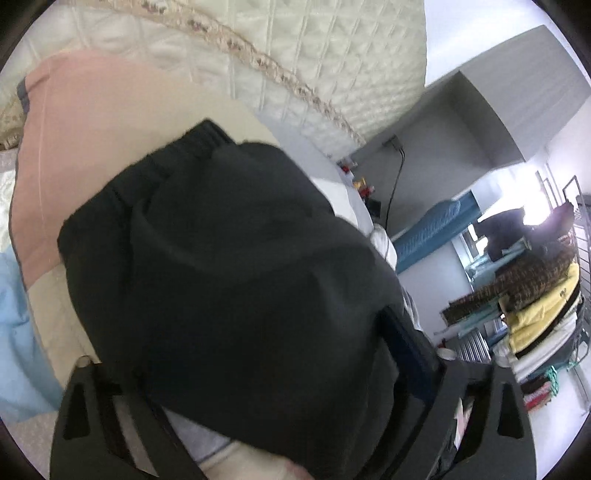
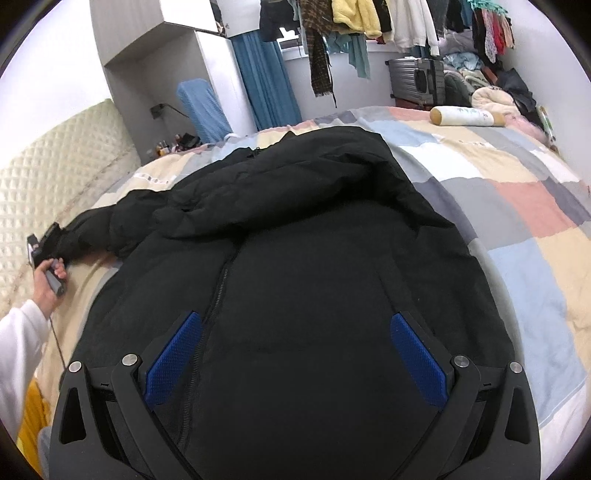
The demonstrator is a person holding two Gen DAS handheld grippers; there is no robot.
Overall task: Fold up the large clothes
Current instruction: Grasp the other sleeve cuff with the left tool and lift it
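A black puffy jacket [image 2: 295, 229] lies spread on the bed, zipper up, hood toward the far side. Its left sleeve [image 1: 229, 240] stretches toward the headboard, ribbed cuff at the far end. My left gripper [image 1: 258, 350] has this sleeve filling its jaws. The right blue pad [image 1: 406, 347] presses the fabric, and the left pad is hidden under it. In the right wrist view a hand holds that left gripper [image 2: 44, 240] at the sleeve's end. My right gripper [image 2: 295, 362] hovers open over the jacket's body, blue pads [image 2: 173, 362] wide apart and holding nothing.
The bed carries a patchwork cover [image 2: 517, 206] of pink, blue, grey and cream. A quilted headboard [image 2: 48, 177] stands at the left. A roll pillow [image 2: 469, 116] lies at the far edge. Beyond are a clothes rail [image 2: 369, 22], a suitcase [image 2: 417, 83] and a blue curtain [image 2: 266, 81].
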